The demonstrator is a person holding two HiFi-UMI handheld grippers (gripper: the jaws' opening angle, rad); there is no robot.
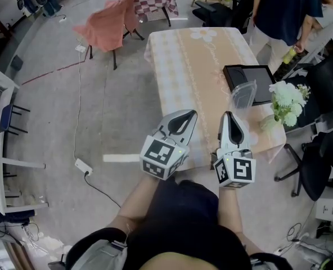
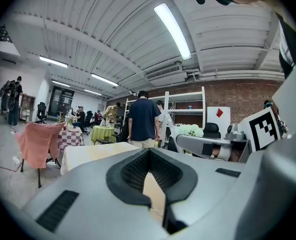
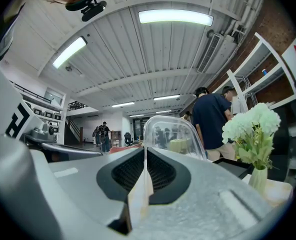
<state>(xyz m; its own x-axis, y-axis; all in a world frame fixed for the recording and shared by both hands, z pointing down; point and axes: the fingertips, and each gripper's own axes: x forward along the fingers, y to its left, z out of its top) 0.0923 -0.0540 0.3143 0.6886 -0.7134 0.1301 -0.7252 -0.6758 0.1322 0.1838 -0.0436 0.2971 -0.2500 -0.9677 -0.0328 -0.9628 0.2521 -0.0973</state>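
Found left gripper (image 1: 189,115) over the near edge of the surface (image 1: 183,61), left of centre, fingers closed tip to tip, nothing clamped between them. Found right gripper (image 1: 229,115) just beside it to the right, over the same near edge, fingers likewise pressed together along a thin seam and empty. Confirmed both closures from the left gripper view and the right gripper view. Located clear plastic container (image 1: 243,94) upright beside the right edge of the surface, toward the near right corner, directly ahead of the right gripper and apart from its fingers; seen in the right gripper view rising just beyond the closed tips. Noted black tray (image 1: 255,79) at the right edge, behind the container; contact between the two not determinable. Noted white flowers (image 1: 287,101) in a pale vase (image 1: 269,122) at the near right corner, right of the container and near it. Recorded peach patterned cloth over the whole surface. Recorded a person (image 1: 282,10) in a dark top standing past the far right corner. Recorded a draped chair (image 1: 107,24) on the floor (image 1: 54,128) beyond the far left corner, and a power strip (image 1: 83,166) with trailing cable on the floor, well left of the near edge
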